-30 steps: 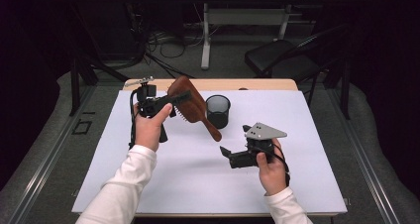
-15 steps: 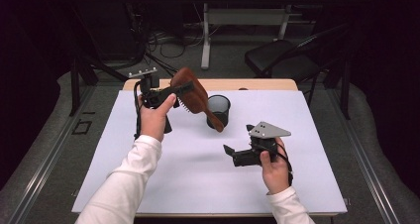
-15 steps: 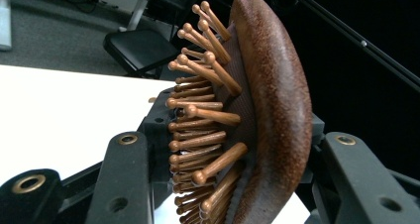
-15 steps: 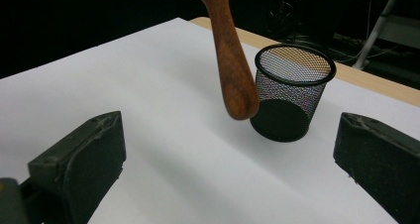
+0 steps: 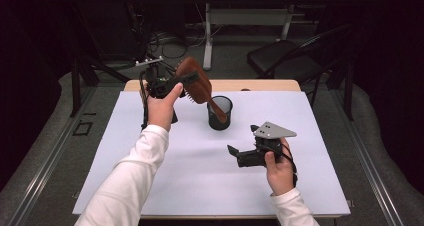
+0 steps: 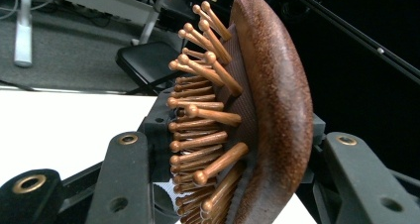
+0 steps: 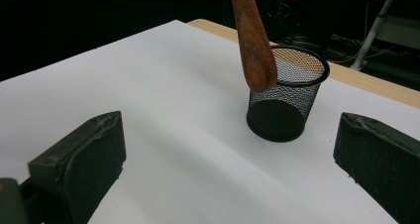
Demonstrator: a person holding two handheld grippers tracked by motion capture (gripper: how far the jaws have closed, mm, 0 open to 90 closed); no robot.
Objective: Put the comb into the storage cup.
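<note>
High view. Left gripper [image 5: 186, 81] is raised above the far left part of the white table [image 5: 150, 186], its jaws clamped on the head of a wooden paddle hairbrush [image 5: 196, 86]. The brush slants down to the right; its handle tip overlaps the rim of the black mesh pen cup [image 5: 220, 113], which stands upright near the table's far middle. Whether the tip is inside the cup or just in front of it cannot be told from here. The left forearm, in a white sleeve, reaches forward from the bottom edge with the wrist lifted. Right gripper [image 5: 239, 152] is held low over the near right of the table, well apart from the cup, jaws spread and holding nothing, aimed left and toward the cup.

Left gripper view. The two jaws pinch the brush head across its thickness: one on the smooth wooden back, the other on the bristle side among the ball-tipped wooden pins [image 6: 208, 115]. Head stands on edge, handle out of frame.

Right gripper view. Jaws wide apart, nothing between them. The handle end [image 7: 255, 45] hangs at the near rim of the cup [image 7: 287, 100], apparently just outside it and above the rim.

Judgement: step in hand looks like seating the handle in the cup. To do it well, shift the tip farther across the opening, tip the brush steeper, then lower; a slanted push on the rim could topple the light cup. The right gripper is free to steady it.
</note>
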